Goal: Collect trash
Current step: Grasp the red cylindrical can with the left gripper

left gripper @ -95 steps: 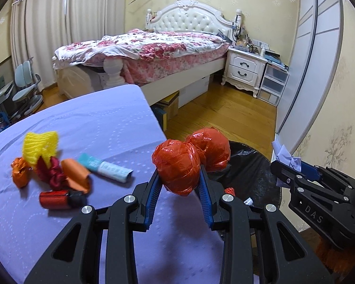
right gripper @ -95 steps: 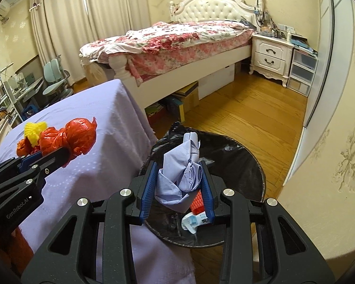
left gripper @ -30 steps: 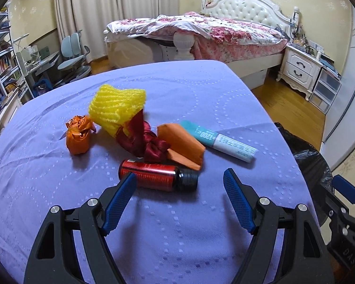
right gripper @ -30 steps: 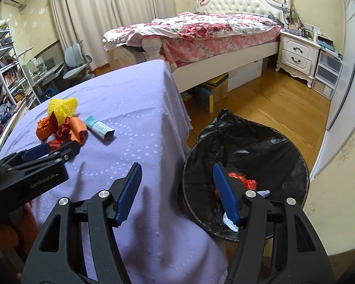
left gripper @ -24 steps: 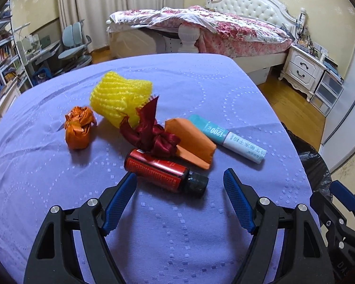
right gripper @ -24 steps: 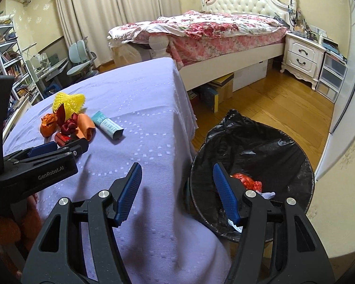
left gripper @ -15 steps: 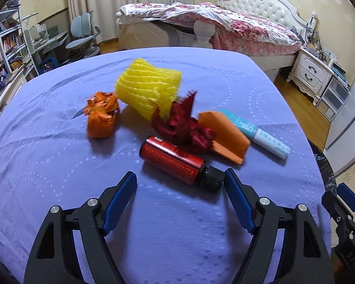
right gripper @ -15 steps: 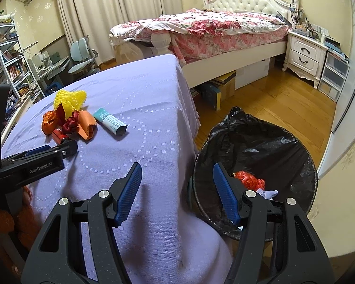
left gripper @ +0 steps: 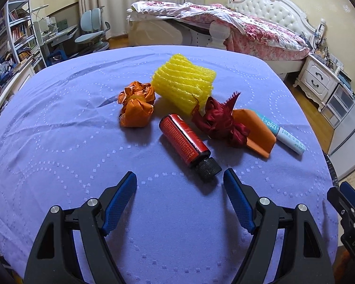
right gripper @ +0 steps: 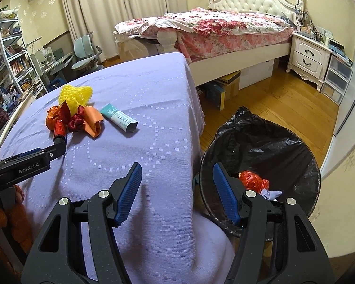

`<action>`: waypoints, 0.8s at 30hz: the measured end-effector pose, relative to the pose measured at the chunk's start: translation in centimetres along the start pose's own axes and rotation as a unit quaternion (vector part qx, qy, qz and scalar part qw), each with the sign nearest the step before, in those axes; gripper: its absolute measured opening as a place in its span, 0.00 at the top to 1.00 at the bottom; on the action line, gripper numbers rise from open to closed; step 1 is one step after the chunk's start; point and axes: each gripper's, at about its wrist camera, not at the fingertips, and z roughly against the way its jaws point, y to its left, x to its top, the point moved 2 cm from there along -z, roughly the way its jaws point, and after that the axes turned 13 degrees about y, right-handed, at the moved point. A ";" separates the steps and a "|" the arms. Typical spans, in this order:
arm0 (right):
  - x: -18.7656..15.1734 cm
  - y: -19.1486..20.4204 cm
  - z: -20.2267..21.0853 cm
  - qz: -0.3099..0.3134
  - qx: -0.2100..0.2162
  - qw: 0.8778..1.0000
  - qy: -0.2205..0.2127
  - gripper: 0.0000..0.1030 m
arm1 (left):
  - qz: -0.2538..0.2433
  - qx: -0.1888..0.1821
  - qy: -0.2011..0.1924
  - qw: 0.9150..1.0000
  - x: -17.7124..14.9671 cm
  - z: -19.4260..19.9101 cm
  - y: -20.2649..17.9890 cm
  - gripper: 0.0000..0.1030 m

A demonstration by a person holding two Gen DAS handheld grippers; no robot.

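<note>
Trash lies on a purple tablecloth [left gripper: 59,156]: a red bottle with a black cap [left gripper: 186,143], a crumpled orange wrapper [left gripper: 135,104], a yellow foam net [left gripper: 183,84], a dark red ribbon [left gripper: 221,122], an orange paper [left gripper: 256,130] and a teal-and-white tube [left gripper: 281,131]. My left gripper [left gripper: 179,181] is open and empty, just short of the bottle's cap. My right gripper [right gripper: 175,170] is open and empty, over the table's edge beside a black-lined bin [right gripper: 267,146] that holds red and pale trash [right gripper: 253,179]. The tube [right gripper: 119,117] and the pile [right gripper: 73,116] also show in the right wrist view.
A bed [right gripper: 215,30] with a floral cover stands behind the table. A white nightstand [right gripper: 307,56] and drawers are at the right. Shelves [right gripper: 7,52], a desk and chairs are at the left. Wooden floor [right gripper: 272,99] lies between bed and bin.
Both grippers let go of their trash over the bin and opened. My left gripper swung back to the table and closed in on the red bottle. My right gripper moved toward the table's edge.
</note>
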 end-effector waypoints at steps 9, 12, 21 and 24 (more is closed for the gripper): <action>0.1 0.8 0.0 0.009 -0.003 1.000 0.002 0.41 | 0.012 -0.004 -0.001 1.000 1.5 -0.7 0.4 0.26; 0.3 1.1 -0.1 0.013 -0.003 1.000 0.003 0.41 | 0.005 -0.002 -0.005 1.000 1.3 -0.6 0.6 0.40; 1.2 2.4 -0.4 0.026 0.000 1.000 0.004 0.41 | -0.023 0.000 -0.019 1.000 0.9 -0.4 1.3 0.74; 1.5 2.8 -0.7 0.032 -0.001 0.999 0.006 0.41 | -0.027 -0.001 -0.020 0.999 0.8 -0.3 1.3 0.74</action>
